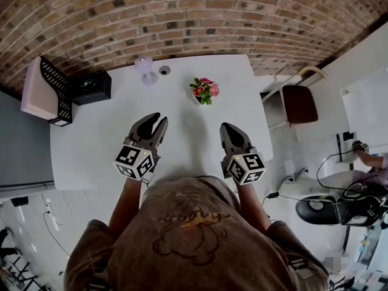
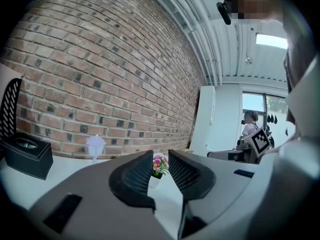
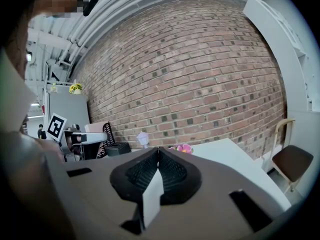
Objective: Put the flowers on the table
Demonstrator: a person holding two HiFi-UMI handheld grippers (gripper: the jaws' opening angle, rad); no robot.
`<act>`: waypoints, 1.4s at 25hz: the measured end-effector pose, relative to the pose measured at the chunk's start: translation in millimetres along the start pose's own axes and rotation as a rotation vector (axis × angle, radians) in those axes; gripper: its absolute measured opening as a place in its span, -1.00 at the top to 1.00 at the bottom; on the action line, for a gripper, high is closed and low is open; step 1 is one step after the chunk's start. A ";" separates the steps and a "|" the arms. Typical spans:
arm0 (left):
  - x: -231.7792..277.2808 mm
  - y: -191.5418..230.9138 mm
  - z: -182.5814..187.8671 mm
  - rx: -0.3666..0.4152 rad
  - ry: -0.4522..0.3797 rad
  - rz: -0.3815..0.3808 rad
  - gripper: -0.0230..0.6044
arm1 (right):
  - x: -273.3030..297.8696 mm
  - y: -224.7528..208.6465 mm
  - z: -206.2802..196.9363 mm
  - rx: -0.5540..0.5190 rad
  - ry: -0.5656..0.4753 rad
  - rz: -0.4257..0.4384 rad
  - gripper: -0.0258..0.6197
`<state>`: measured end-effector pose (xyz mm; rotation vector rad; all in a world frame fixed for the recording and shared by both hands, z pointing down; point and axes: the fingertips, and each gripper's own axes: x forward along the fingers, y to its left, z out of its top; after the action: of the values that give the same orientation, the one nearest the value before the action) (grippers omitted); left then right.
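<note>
A small white pot of pink and yellow flowers point(image 1: 205, 91) stands upright on the white table point(image 1: 103, 144), towards its far edge. Both grippers hover over the near part of the table, well short of the pot and touching nothing. My left gripper point(image 1: 159, 120) has its jaws a little apart with nothing between them; in the left gripper view the flowers point(image 2: 159, 163) show far off through that gap point(image 2: 160, 156). My right gripper point(image 1: 229, 126) has its jaws closed tip to tip and empty point(image 3: 158, 149). The flowers point(image 3: 182, 148) peek just past its right jaw.
A black box point(image 1: 91, 87) and a black mesh organiser point(image 1: 56, 91) stand at the table's far left. A pale lilac cup point(image 1: 145, 70) and a round grommet point(image 1: 164, 70) lie near the brick wall. A brown chair point(image 1: 300, 103) stands right of the table, a scooter point(image 1: 339, 205) further right.
</note>
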<state>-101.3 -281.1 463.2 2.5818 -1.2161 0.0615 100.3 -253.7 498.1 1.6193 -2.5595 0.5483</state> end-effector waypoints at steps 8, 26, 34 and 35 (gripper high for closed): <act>-0.1 12.5 -25.2 0.016 0.058 0.056 0.82 | 2.9 1.9 -4.5 -0.023 0.005 -0.003 0.91; -9.3 19.2 -38.2 -0.022 0.063 0.098 0.85 | 4.7 2.9 -19.1 -0.050 0.024 0.006 0.91; -7.2 18.1 -41.0 -0.034 0.068 0.097 0.85 | 2.7 -0.1 -20.8 -0.045 0.027 -0.001 0.91; -7.0 17.5 -41.8 -0.037 0.069 0.095 0.85 | 1.9 -1.0 -21.3 -0.044 0.027 -0.003 0.91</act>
<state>-115.7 -274.9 506.3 2.4679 -1.3021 0.1447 97.5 -248.7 518.7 1.5904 -2.5309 0.5071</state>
